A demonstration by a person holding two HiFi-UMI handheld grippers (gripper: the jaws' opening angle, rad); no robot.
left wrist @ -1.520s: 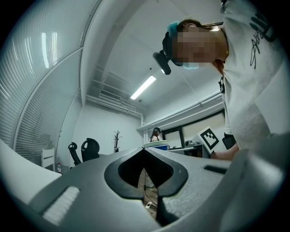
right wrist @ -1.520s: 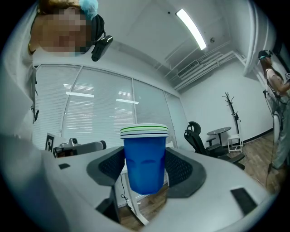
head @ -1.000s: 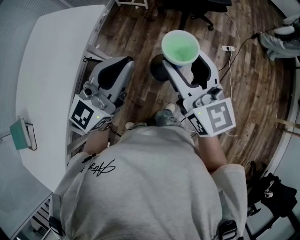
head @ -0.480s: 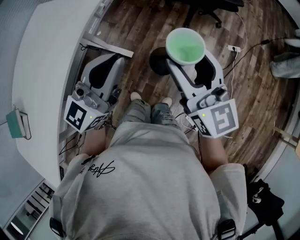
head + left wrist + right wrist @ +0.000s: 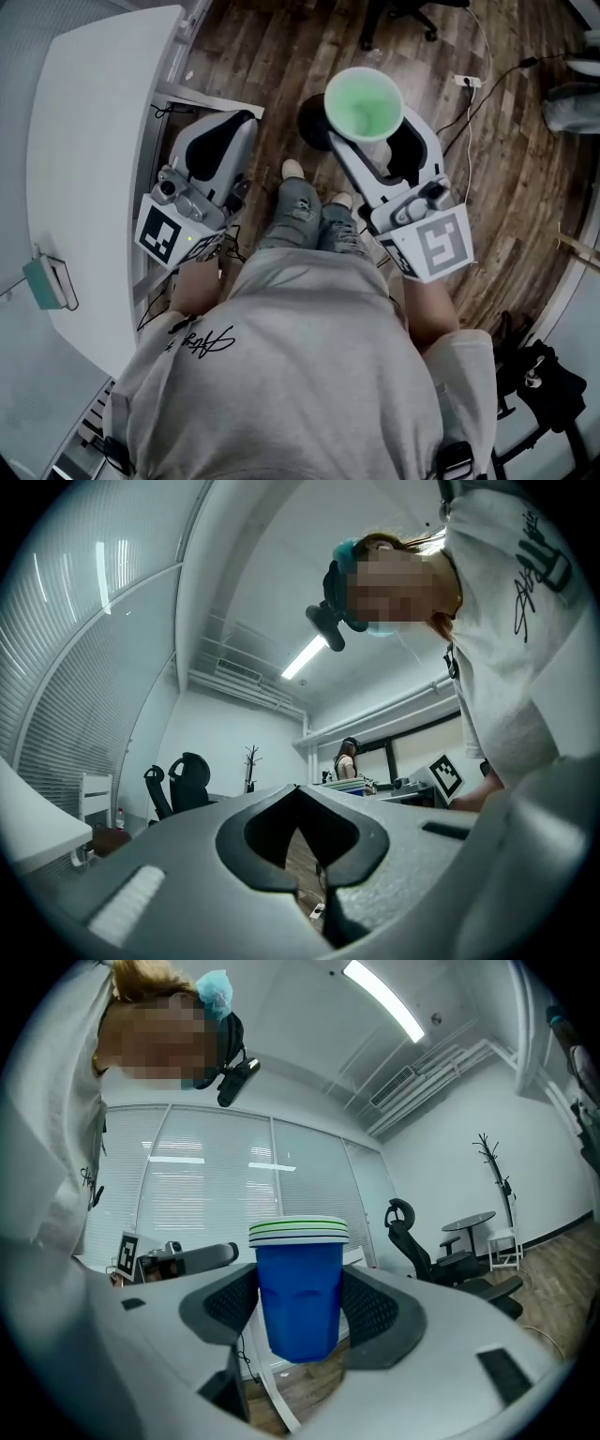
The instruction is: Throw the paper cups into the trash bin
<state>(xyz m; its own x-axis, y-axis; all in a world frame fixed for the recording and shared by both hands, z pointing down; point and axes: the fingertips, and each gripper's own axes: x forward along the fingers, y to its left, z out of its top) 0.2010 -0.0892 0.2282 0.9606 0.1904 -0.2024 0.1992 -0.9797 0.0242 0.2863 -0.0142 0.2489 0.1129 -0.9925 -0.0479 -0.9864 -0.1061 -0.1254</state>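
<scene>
My right gripper point(image 5: 300, 1309) has its jaws closed on a stack of cups point(image 5: 300, 1283), one ribbed pad pressing each side of the blue wall. The stack stands upright between them. Several rims sit tight together at the top, and I cannot count them for sure. From the head view the cups point(image 5: 362, 101) show only a green inside, and they cover the tips of the right gripper point(image 5: 371, 142). They hang over the wooden floor point(image 5: 511, 178), well to the right of the white surface point(image 5: 84, 141).

My left gripper point(image 5: 298, 829) has its jaws shut tip to tip with nothing in them, only a dark hollow behind the tips. From above, the left gripper point(image 5: 221, 142) is just to the right of the surface's edge, between the surface and the cups.

A small teal thing point(image 5: 47, 281) lies on the surface near its left edge, too small to name. A dark round shape point(image 5: 312, 131) on the floor is half hidden by the cups, and I cannot tell what it is. My own shirt point(image 5: 300, 375) blocks everything nearer.
</scene>
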